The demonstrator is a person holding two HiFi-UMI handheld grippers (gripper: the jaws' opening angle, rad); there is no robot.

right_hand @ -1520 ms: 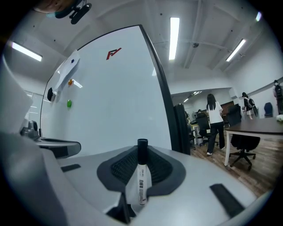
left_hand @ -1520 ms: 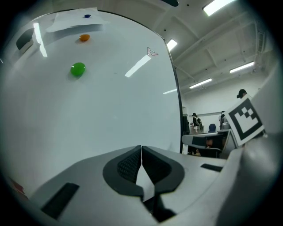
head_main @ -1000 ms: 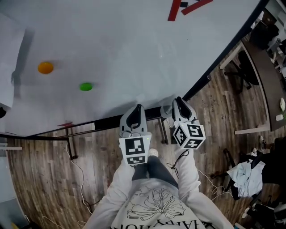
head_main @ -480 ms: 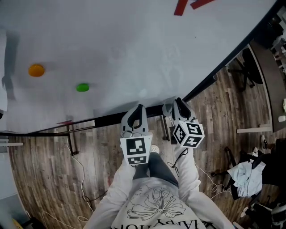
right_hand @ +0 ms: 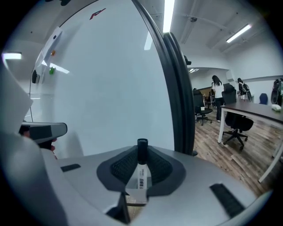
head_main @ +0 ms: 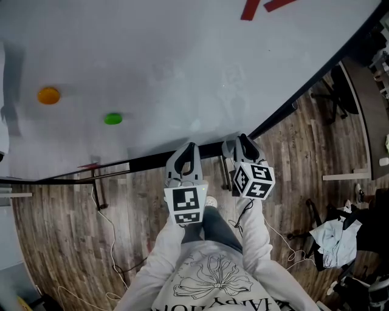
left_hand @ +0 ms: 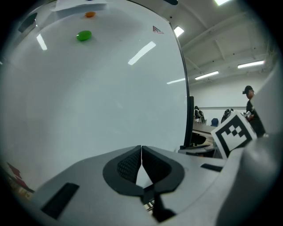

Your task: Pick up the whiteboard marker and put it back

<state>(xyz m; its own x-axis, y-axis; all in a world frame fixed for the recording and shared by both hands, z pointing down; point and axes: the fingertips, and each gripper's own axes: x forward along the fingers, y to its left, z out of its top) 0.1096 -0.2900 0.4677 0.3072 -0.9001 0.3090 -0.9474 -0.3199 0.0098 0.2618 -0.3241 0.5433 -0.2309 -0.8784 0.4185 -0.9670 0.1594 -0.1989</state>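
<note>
While I hover by whiteboard, right gripper jaws grasp whiteboard marker, black cap forward; left gripper jaws clenched, empty.

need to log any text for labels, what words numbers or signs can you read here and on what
Nothing reads clearly.
Whiteboard marker in the right gripper: print on its white barrel, too small to read.
Sweatshirt: upside-down lettering under a flower drawing, cut by the picture's edge, not readable.
Whiteboard: red strokes at the top, cut off, no word.
Gripper cubes: square black-and-white markers, no text.
</note>
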